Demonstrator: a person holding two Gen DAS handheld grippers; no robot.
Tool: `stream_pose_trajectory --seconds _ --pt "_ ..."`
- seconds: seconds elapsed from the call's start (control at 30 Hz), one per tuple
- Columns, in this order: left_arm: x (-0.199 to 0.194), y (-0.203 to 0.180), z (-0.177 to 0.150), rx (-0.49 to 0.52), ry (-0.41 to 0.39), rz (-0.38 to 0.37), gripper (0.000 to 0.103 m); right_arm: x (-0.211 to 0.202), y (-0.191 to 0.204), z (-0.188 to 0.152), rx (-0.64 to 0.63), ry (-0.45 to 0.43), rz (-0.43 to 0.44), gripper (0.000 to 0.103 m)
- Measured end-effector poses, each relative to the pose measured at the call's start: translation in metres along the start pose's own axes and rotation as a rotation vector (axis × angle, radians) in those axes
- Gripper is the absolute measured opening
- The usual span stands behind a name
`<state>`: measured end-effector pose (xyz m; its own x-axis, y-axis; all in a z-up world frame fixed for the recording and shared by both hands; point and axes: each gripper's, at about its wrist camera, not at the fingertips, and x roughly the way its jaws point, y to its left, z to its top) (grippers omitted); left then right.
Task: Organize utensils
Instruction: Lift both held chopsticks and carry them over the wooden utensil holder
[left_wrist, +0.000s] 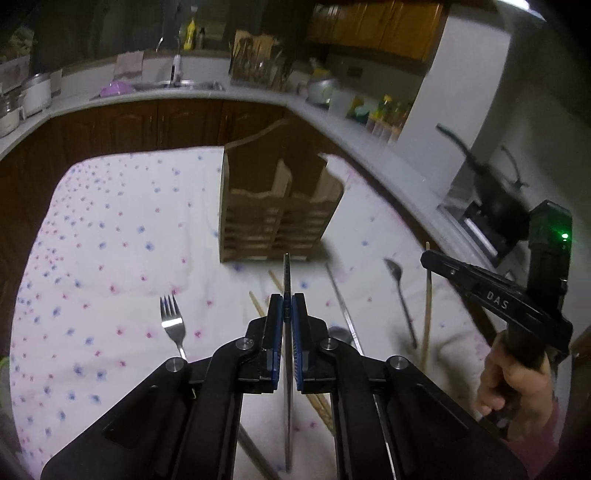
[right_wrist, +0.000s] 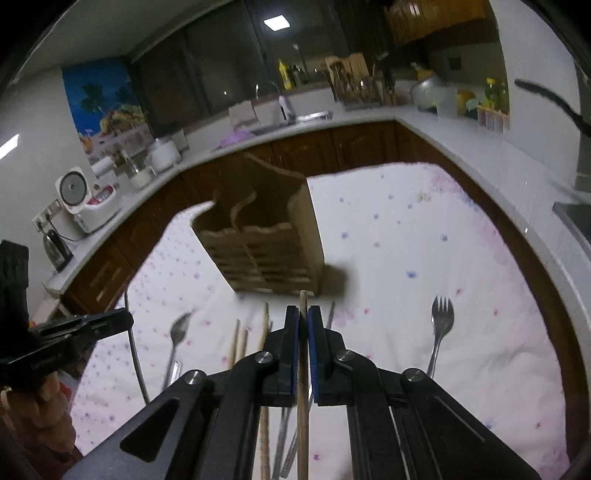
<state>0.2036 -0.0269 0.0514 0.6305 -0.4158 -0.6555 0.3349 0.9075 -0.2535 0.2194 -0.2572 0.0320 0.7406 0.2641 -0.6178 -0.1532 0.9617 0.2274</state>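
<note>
A floral cloth (left_wrist: 110, 229) covers the tabletop, its far edge just short of the dark cabinets (left_wrist: 147, 122), with broad bare cloth on either side of the wooden holder (left_wrist: 273, 218) standing mid-cloth. The left gripper (left_wrist: 287, 308) has its fingers clenched on a metal chopstick (left_wrist: 287, 273) pointing toward the holder's base. The right gripper (right_wrist: 303, 321) grips a wooden chopstick (right_wrist: 303, 306) likewise. A fork (left_wrist: 171, 325), spoon (left_wrist: 397, 284) and loose chopsticks (right_wrist: 236, 343) lie on the cloth near the grippers.
</note>
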Motion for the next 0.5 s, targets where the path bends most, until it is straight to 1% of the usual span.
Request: stream_pose_trajectory --seconds 0.1,0.27,0.5 --pt "-0.018 0.001 0.003 -0.01 -0.051 -0.012 0.004 -0.015 0.006 0.008 -0.009 -0.047 0.004 0.005" --pt "-0.034 0.004 0.005 -0.015 -0.114 -0.009 0.004 -0.035 0.016 0.022 -0.023 -0.119 0.009 0.005" --pt "-0.045 0.007 0.013 -0.024 -0.17 -0.012 0.004 -0.05 0.021 0.037 -0.019 -0.197 0.013 0.005"
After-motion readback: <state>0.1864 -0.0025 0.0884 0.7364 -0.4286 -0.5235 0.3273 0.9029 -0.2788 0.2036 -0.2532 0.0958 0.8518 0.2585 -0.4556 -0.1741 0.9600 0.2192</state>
